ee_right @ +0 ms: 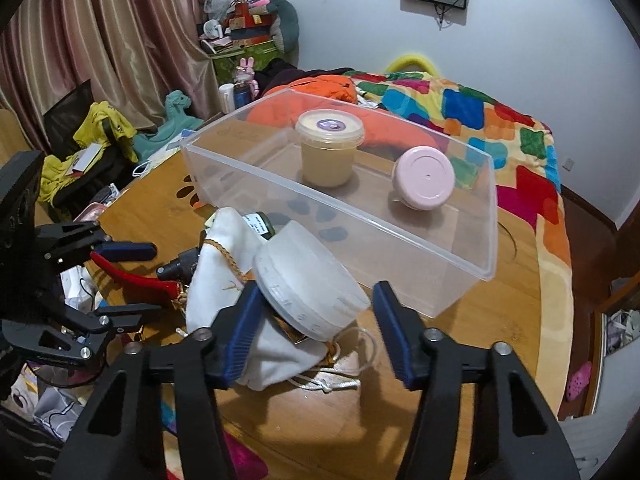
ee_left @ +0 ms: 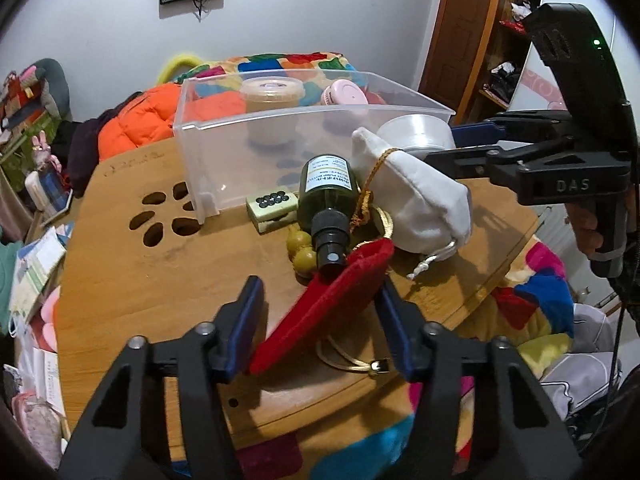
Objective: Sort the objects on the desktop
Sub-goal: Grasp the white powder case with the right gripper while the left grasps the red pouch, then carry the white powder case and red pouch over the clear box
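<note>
A red felt pouch (ee_left: 332,300) lies slanted across my left gripper (ee_left: 316,320). Its lower corner is against the left pad and its upper edge against the right fingertip. The pouch's far end rests on a dark green pump bottle (ee_left: 326,200). My right gripper (ee_right: 314,320) closes around a frosted round container (ee_right: 308,284) that leans on a white drawstring pouch (ee_right: 224,276). The left pad presses the container's side and the right pad is at its rim. Behind them stands a clear plastic bin (ee_right: 460,256) holding a beige tub (ee_right: 328,152) and a pink-lidded jar (ee_right: 424,178).
A mahjong tile (ee_left: 272,204), olive beads (ee_left: 300,248) and a gold cord (ee_left: 348,360) lie on the wooden table (ee_left: 160,300) with paw-shaped cutouts. A patchwork blanket (ee_right: 500,128) and an orange jacket (ee_left: 148,120) lie behind it. Clutter fills the floor on the left.
</note>
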Motion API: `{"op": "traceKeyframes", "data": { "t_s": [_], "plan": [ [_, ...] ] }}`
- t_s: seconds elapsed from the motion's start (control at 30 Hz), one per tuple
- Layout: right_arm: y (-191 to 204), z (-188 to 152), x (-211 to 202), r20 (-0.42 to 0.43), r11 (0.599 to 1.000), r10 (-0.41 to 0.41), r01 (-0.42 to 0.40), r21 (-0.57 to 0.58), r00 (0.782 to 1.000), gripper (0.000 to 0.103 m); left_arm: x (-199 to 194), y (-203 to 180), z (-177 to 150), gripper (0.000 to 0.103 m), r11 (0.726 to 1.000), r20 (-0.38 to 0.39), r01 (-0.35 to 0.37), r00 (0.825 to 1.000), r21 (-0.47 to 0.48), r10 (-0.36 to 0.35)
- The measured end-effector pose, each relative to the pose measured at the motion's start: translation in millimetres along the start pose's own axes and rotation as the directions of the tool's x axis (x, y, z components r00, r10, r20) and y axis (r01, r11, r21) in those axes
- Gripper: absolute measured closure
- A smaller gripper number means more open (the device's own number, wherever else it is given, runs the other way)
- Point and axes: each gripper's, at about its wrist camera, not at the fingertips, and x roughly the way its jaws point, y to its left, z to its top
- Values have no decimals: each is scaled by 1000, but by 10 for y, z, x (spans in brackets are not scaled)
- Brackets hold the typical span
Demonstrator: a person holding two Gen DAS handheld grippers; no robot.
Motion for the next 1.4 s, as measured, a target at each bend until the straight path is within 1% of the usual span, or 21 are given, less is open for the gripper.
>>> {"op": "traceKeyframes", "data": {
  "t_s": [0.07,0.13,0.17,0.2,0.4,0.53,0.57,0.6,0.73,1.0,1.2,1.33,1.4],
  "plan": [
    [16,16,15,6,1000,-10,10,-12,1000,53,-5,5,-16,58,1000,3,5,1000,-3,-5],
    [12,24,16,11,1000,-11,11,-20,1000,57,-21,19,-30,66,1000,7,9,1000,-12,-9],
    [-2,33,17,13,1000,-12,12,-20,1000,62,-32,28,-26,69,1000,10,12,1000,-19,-11],
    [-18,39,19,12,1000,-13,13,-18,1000,64,-45,37,-14,73,1000,14,17,1000,-26,-17],
    [-100,16,8,5,1000,22,-22,-11,1000,69,-115,116,51,82,998,34,25,999,-55,-23],
    [-136,-8,-50,13,999,46,-46,11,999,72,-194,154,110,86,998,61,13,998,-57,-10],
    [-136,-15,-67,16,999,44,-44,10,999,73,-212,161,128,92,998,67,17,998,-56,-13],
    [-137,-19,-85,20,999,39,-39,11,999,74,-224,171,144,94,998,71,19,997,-57,-15],
    [-136,-15,-162,36,999,33,-34,17,999,75,-275,188,199,94,998,93,6,996,-59,-1],
    [-139,-1,-343,68,999,29,-30,26,997,76,-409,212,305,95,997,134,25,991,-79,-14],
    [-167,1,-431,72,999,22,-24,32,997,76,-544,185,447,95,998,176,19,984,-66,-8],
    [-206,9,-494,80,999,15,-18,40,997,76,-584,198,533,95,997,189,39,982,-70,-25],
    [-226,16,-529,85,999,11,-15,44,996,76,-595,203,574,95,997,195,35,981,-68,-21]
  ]
}}
